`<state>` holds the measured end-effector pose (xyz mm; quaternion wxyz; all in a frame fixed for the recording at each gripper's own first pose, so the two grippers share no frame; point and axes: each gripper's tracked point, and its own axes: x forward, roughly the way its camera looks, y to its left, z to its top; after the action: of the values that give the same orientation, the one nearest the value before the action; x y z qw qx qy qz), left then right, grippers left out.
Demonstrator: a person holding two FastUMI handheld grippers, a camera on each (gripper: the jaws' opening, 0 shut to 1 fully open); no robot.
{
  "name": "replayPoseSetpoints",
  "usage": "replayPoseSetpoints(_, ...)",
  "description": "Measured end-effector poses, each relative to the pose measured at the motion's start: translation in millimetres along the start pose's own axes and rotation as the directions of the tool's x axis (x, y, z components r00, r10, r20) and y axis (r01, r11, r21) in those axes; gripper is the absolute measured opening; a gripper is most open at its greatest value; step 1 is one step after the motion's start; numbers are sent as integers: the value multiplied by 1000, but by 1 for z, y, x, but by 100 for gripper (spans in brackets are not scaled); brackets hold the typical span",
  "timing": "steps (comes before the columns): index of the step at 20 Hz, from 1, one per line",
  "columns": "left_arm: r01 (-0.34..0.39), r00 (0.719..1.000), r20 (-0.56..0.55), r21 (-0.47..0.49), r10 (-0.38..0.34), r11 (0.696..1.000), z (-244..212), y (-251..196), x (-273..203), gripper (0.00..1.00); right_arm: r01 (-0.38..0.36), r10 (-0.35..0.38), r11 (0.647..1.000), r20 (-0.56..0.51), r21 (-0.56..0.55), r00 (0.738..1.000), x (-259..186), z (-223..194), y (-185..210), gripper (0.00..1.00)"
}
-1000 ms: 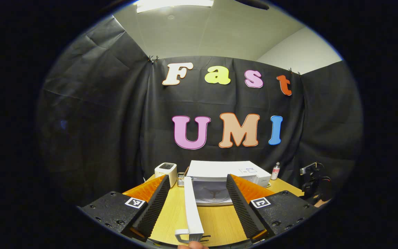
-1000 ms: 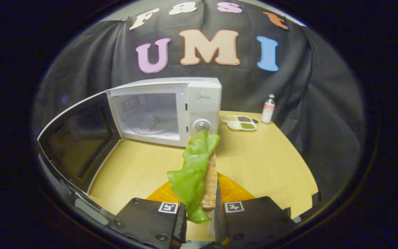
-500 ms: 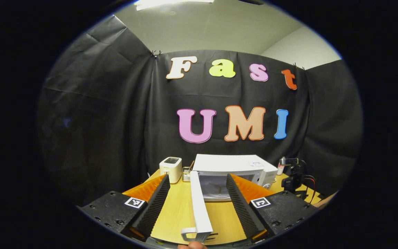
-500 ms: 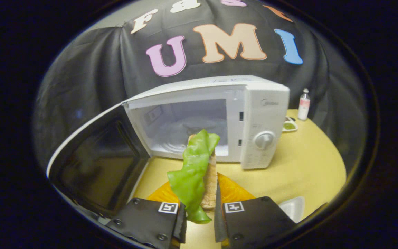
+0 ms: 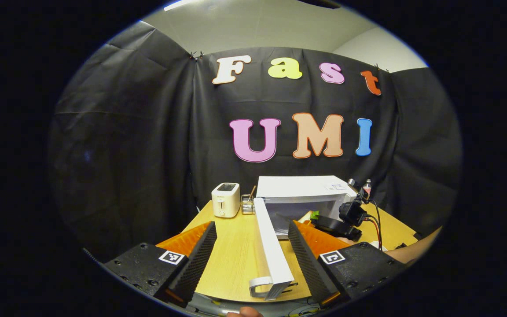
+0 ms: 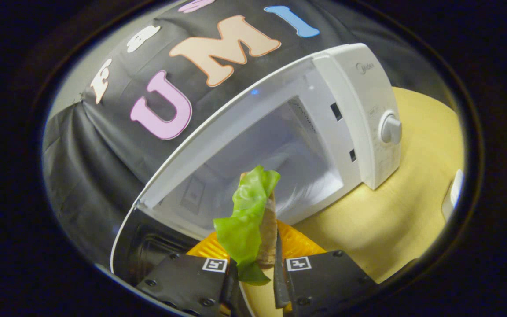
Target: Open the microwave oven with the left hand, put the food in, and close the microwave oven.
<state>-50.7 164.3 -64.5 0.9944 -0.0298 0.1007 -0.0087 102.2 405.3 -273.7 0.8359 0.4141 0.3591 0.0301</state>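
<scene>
We see the white microwave oven [image 6: 359, 110] tilted across the upper right of the right gripper view, its door [image 6: 148, 251] swung wide open at lower left and its pale cavity [image 6: 280, 163] exposed. The food [image 6: 253, 215], a green lettuce leaf against toasted bread, stands upright at bottom centre, before the opening.

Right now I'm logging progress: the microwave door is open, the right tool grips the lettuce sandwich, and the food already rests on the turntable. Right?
Not quite. The sandwich is not on the turntable: the right gripper view shows it clamped in the right tool, at the mouth of the microwave. The door is open, as the left gripper view shows.
</scene>
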Motion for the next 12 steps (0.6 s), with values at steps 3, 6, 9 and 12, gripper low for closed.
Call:
replayPoseSetpoints(3,0,1000,-5,-22,-1,1000,-2,2,4,95,17,-20,993,24,118,1000,25,8,8,34)
replayPoseSetpoints(6,-11,1000,-29,-48,10,999,-7,4,5,96,45,-61,981,76,190,995,50,20,8,34)
replayPoseSetpoints(9,-10,999,-40,-25,9,1000,-9,4,5,96,35,-59,977,107,210,992,65,25,13,34)
replayPoseSetpoints(12,-14,998,-56,-34,12,999,-13,6,5,96,60,-102,964,154,260,983,80,36,6,34)
